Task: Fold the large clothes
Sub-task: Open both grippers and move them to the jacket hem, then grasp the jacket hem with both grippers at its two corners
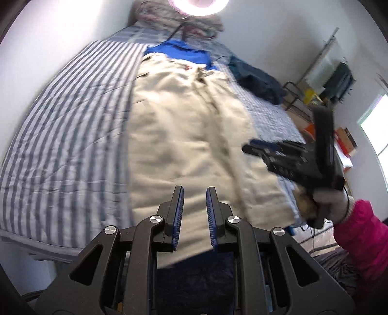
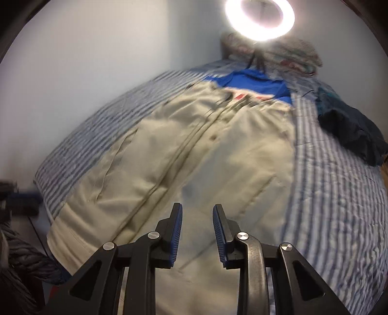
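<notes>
Left wrist view: the left gripper (image 1: 194, 193) hangs above the near hem of the coat, its blue-padded fingers (image 1: 178, 213) apart with nothing between them.
Right wrist view: the right gripper (image 2: 197, 213) hangs over the lower middle of the coat, its jaws parted and bare.
Garment: a long beige padded coat (image 1: 184, 126) lies front-up along the bed, its button placket (image 2: 194, 145) running up the middle; its hem overhangs the near edge of the bed.
Bedding: a blue-and-white striped bedspread (image 1: 65, 121) shows on both sides of the coat.
Other clothes: a bright blue garment (image 1: 181, 52) lies at the coat's collar end, touching or overlapped by it; a dark navy garment (image 2: 351, 130) is heaped apart near the right edge of the bed.
Far end: a patterned bundle of bedding (image 2: 291, 52) sits below a glowing ring light (image 2: 259, 18).
Right hand: gloved in white (image 1: 329, 201) with a pink sleeve (image 1: 363, 242), it holds its gripper blurred beside the coat's right edge.
</notes>
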`<state>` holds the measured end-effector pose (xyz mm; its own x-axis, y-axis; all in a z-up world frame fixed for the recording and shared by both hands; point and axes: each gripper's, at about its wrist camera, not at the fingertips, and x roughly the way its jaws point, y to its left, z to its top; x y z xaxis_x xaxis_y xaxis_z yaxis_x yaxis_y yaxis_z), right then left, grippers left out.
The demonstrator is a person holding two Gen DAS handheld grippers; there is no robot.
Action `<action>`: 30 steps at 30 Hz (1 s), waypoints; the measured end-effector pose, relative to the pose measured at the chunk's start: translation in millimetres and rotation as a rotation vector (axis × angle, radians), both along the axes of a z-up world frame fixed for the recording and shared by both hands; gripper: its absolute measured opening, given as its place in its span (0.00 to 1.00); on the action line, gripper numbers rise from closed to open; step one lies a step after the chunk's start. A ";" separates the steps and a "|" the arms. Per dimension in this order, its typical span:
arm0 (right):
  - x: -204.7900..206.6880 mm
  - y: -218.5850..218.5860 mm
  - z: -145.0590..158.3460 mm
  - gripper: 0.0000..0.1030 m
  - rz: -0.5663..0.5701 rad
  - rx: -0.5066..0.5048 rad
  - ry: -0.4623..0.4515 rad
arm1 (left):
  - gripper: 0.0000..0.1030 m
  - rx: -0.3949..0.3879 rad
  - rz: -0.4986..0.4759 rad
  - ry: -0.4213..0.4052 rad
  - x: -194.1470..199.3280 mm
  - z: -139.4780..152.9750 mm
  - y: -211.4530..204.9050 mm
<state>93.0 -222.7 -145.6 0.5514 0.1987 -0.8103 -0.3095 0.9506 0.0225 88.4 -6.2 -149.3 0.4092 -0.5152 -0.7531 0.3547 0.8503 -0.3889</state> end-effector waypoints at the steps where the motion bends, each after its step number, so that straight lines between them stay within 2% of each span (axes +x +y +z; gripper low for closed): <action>1: 0.2 8.4 -5.7 0.26 0.019 -0.011 0.013 | 0.16 0.004 -0.005 0.007 1.6 -4.8 0.7; 4: -9.1 33.8 -30.2 0.25 0.098 -0.093 0.053 | 0.16 0.028 -0.060 0.039 2.4 -25.8 -5.7; 6: -13.5 43.3 -45.5 0.26 0.110 -0.164 0.048 | 0.16 0.052 -0.061 0.078 5.1 -41.8 -11.7; 8: -14.6 42.4 -43.8 0.26 0.092 -0.155 0.047 | 0.16 0.078 -0.072 0.108 4.5 -60.6 -17.6; 10: -15.3 33.6 -34.9 0.26 0.074 -0.093 0.076 | 0.18 0.104 -0.103 0.074 2.3 -67.6 -23.4; 13: -27.5 17.1 -15.1 0.38 0.033 -0.024 0.065 | 0.19 0.093 -0.120 0.091 3.6 -64.5 -20.3; 15: -41.6 -2.7 3.9 0.62 -0.011 0.030 0.025 | 0.19 0.049 -0.109 0.131 7.1 -58.5 -11.6; 16: -49.2 -14.9 11.6 0.65 -0.038 0.062 0.010 | 0.22 0.015 -0.095 0.153 10.7 -54.8 -5.2; 17: -56.3 -28.1 17.6 0.66 -0.069 0.095 0.005 | 0.37 -0.021 -0.076 0.173 12.2 -50.7 2.5; 19: -62.8 -49.6 21.4 0.67 -0.116 0.139 0.029 | 0.58 -0.094 -0.034 0.199 16.9 -38.5 19.9; 23: -79.7 -93.3 12.3 0.69 -0.210 0.223 0.102 | 0.59 -0.164 0.029 0.258 31.6 -35.7 45.7; 26: -84.7 -115.0 -2.7 0.69 -0.249 0.335 0.185 | 0.59 -0.234 0.078 0.370 41.9 -56.6 60.3; 30: -89.4 -125.8 -22.5 0.69 -0.249 0.420 0.263 | 0.59 -0.339 0.151 0.521 45.1 -90.2 78.9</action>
